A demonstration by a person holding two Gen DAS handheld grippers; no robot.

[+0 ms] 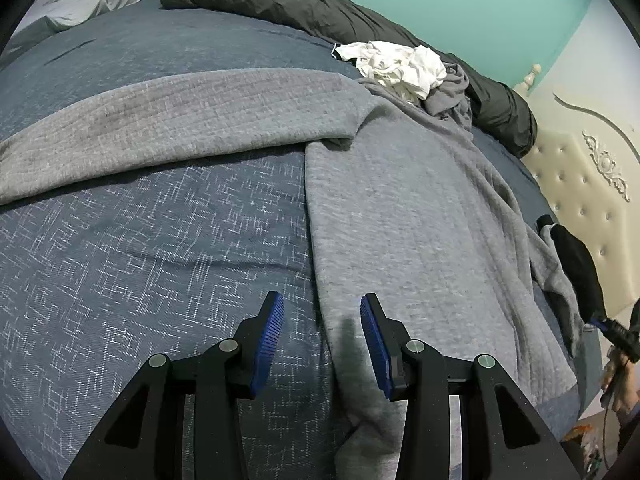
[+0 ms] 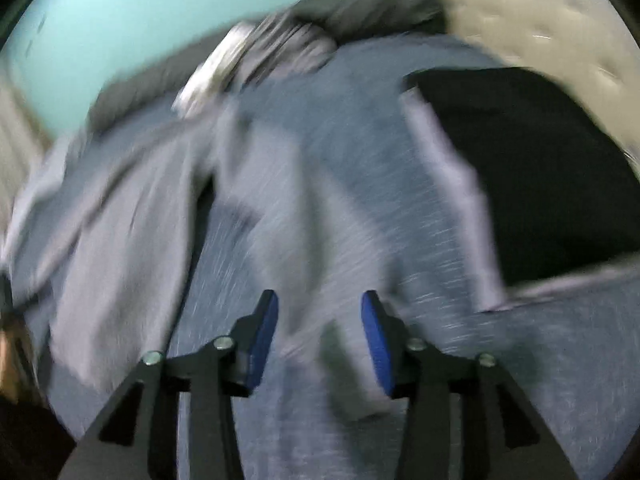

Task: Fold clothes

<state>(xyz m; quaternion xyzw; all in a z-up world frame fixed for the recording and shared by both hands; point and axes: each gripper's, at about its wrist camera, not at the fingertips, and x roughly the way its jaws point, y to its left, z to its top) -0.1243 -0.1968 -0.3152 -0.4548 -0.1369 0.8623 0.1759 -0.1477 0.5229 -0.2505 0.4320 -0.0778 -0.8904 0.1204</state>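
On the bed (image 1: 120, 260): grey sweatshirt (image 1: 400, 208) spread flat, one sleeve laid across, near white clothes (image 1: 400, 66). Left tongs (image 1: 322, 332) spread, straddling sweatshirt edge, pinching nothing. Right tongs (image 2: 320, 332) spread over grey cloth, blurred; black garment (image 2: 520, 168) beside.

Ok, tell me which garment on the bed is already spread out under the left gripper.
The grey sweatshirt. It lies spread out across the blue bedcover, its edge between the open left gripper fingers. The white garment is only a crumpled heap at the far side.
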